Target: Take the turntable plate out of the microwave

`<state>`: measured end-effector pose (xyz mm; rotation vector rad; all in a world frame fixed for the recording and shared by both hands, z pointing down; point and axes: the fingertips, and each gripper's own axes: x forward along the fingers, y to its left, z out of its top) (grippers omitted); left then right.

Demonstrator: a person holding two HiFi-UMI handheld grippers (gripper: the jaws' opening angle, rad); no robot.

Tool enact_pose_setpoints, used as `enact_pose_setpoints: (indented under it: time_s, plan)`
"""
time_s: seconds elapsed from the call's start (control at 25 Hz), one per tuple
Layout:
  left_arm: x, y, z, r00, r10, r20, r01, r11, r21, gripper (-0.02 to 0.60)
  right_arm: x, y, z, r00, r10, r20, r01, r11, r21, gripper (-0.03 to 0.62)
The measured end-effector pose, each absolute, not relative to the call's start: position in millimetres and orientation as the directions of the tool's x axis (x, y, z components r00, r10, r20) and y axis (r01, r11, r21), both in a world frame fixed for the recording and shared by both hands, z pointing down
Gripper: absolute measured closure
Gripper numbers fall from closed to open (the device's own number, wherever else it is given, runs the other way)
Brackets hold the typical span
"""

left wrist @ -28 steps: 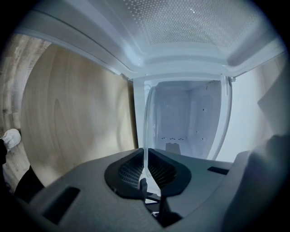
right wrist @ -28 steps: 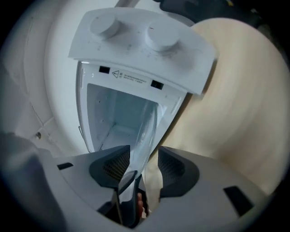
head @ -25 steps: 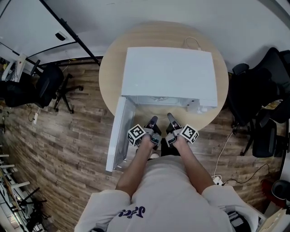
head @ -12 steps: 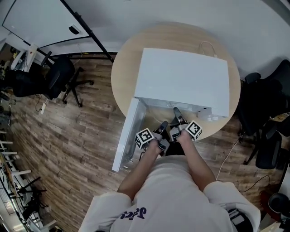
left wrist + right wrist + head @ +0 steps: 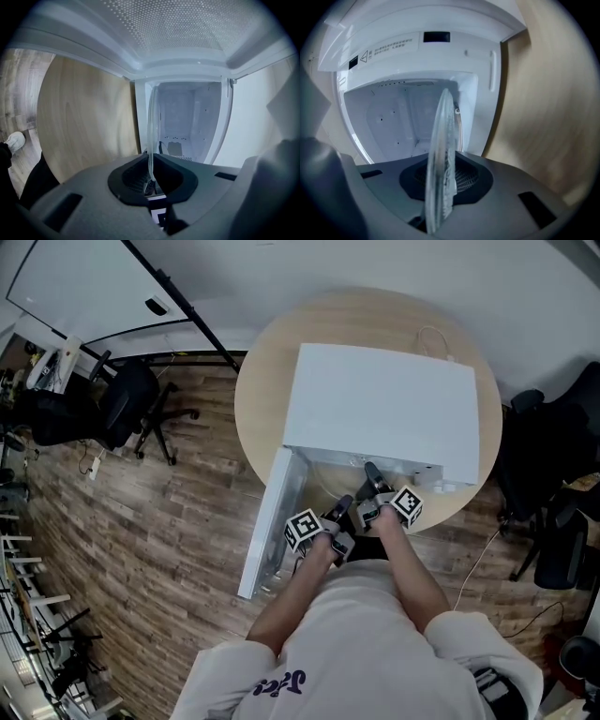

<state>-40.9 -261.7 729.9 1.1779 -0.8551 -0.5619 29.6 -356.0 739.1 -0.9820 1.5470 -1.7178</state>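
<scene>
The white microwave (image 5: 380, 409) stands on a round wooden table (image 5: 272, 362) with its door (image 5: 267, 521) swung open to the left. The clear glass turntable plate (image 5: 151, 126) appears edge-on in front of the empty cavity. My left gripper (image 5: 151, 176) is shut on the plate's rim. In the right gripper view the plate (image 5: 443, 140) runs between the jaws of my right gripper (image 5: 440, 187), which are closing and pinch the rim. In the head view the left gripper (image 5: 343, 507) and right gripper (image 5: 372, 472) sit side by side at the cavity mouth.
The open door (image 5: 178, 42) hangs close over the left gripper. The control panel (image 5: 417, 47) borders the cavity beside the right gripper. A white cable (image 5: 431, 334) lies behind the microwave. Black office chairs (image 5: 122, 404) (image 5: 553, 456) stand on the wooden floor on both sides.
My right gripper has pushed further forward into the microwave opening. The left gripper stays where it was at the opening.
</scene>
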Motion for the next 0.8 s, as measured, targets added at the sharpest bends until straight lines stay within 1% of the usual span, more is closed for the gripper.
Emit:
enact_pose_setpoints:
  time_s: [0.16, 0.36, 0.52, 0.56, 0.6, 0.64, 0.68, 0.72, 0.8]
  plan:
    - [-38.8, -254.2, 728.5, 0.591, -0.762, 0.263, -0.049, 0.292, 0.955, 0.545, 33.2, -345.3, 741.7, -0.528, -0.833, 0.164, -0.060, -0.156, -0.986, 0.539]
    - [-38.2, -243.3, 720.3, 0.620, -0.747, 0.239, -0.081, 0.242, 0.967, 0.543, 35.5, -330.4, 735.0, -0.504, -0.848, 0.167, -0.037, -0.172, -0.984, 0.539]
    - [-35.8, -231.6, 708.7, 0.638, -0.741, 0.208, -0.132, 0.161, 0.978, 0.541, 40.1, -313.5, 723.8, -0.498, -0.856, 0.138, -0.028, -0.144, -0.989, 0.540]
    - [-36.9, -230.4, 705.1, 0.638, -0.745, 0.195, -0.144, 0.134, 0.980, 0.531, 39.6, -308.9, 720.5, -0.502, -0.855, 0.132, -0.029, -0.136, -0.990, 0.540]
    - [-38.6, -229.9, 701.5, 0.634, -0.752, 0.181, -0.151, 0.109, 0.982, 0.506, 38.9, -303.5, 716.7, -0.506, -0.852, 0.132, -0.036, -0.132, -0.991, 0.540]
    - [-40.6, -229.3, 698.6, 0.629, -0.759, 0.166, -0.150, 0.091, 0.984, 0.429, 38.2, -297.0, 712.9, -0.510, -0.850, 0.134, -0.043, -0.131, -0.991, 0.540]
    - [-43.0, -228.3, 696.5, 0.622, -0.768, 0.152, -0.140, 0.082, 0.987, 0.379, 37.6, -289.9, 709.5, -0.512, -0.848, 0.134, -0.046, -0.129, -0.991, 0.540]
    - [-45.6, -226.7, 694.8, 0.614, -0.777, 0.140, -0.126, 0.078, 0.989, 0.367, 37.3, -282.4, 706.7, -0.513, -0.848, 0.134, -0.046, -0.128, -0.991, 0.540]
    - [-50.1, -222.9, 690.2, 0.599, -0.792, 0.115, -0.095, 0.073, 0.993, 0.365, 36.7, -267.2, 700.6, -0.512, -0.850, 0.126, -0.029, -0.130, -0.991, 0.540]
